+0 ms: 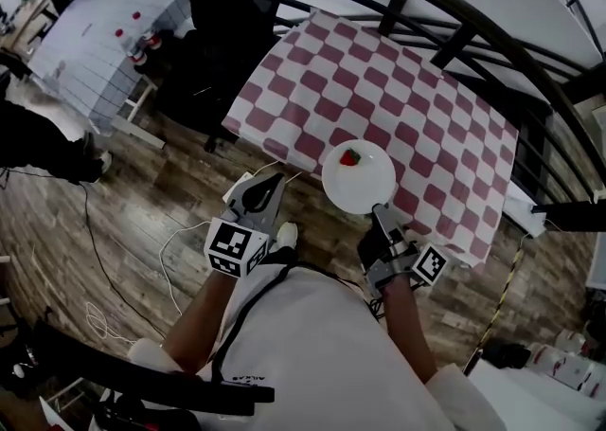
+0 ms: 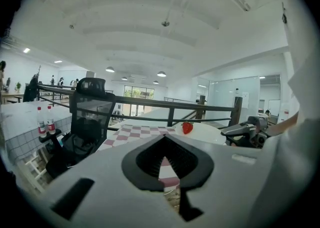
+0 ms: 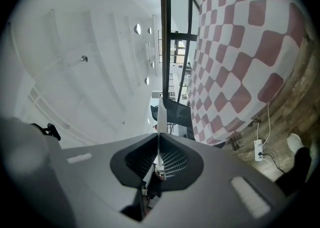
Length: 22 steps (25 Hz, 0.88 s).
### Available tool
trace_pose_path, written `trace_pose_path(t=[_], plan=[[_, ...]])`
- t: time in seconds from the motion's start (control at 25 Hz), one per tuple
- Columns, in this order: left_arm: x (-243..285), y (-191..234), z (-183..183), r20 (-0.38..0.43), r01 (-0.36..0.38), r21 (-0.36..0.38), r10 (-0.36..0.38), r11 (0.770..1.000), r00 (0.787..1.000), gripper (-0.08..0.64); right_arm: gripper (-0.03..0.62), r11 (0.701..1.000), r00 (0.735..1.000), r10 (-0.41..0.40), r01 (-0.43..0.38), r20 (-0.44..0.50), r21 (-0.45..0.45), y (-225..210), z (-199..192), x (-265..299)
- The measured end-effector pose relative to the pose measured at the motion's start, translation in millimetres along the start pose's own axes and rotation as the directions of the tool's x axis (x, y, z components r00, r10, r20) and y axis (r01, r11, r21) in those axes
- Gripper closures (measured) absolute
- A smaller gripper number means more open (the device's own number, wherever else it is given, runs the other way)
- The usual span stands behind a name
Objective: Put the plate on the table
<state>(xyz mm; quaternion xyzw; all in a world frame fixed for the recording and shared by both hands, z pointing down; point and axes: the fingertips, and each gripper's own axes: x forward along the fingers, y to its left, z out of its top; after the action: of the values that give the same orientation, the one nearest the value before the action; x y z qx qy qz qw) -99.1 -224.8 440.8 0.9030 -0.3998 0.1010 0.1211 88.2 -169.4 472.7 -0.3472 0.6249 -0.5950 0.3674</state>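
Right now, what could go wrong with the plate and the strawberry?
1. The right gripper pinches the plate only at its near rim, so the plate might tilt or slip out.
2. The strawberry lies loose on the plate; a tilt could roll it off.
3. The plate is at the table's near edge; set down there, it might overhang and fall.

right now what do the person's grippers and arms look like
The left gripper and right gripper have pale grey bodies and black ribbed fingers. Each carries a cube faced with black-and-white square markers. The person wears a white top whose sleeves stop short of the forearms, with a thin black cord across it.
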Motion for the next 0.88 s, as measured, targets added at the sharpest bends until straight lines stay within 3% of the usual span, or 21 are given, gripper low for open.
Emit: trace_pose_path(t=[0.56, 0.88], plan=[[40.4, 45.1, -5.0, -0.052, 0.145, 0.038, -0.143, 0.989, 0.988, 0.555, 0.572, 1.000, 0.990, -0.008, 0.012, 0.138, -0.028, -15.6, 9.0, 31.1], [43.7, 61.0, -10.7, -0.065, 0.157, 0.023, -0.155, 0.987, 0.986, 0.555, 0.572, 0.999, 0.988, -0.025, 0.029, 0.150, -0.027, -24.8, 6.7, 40.7]])
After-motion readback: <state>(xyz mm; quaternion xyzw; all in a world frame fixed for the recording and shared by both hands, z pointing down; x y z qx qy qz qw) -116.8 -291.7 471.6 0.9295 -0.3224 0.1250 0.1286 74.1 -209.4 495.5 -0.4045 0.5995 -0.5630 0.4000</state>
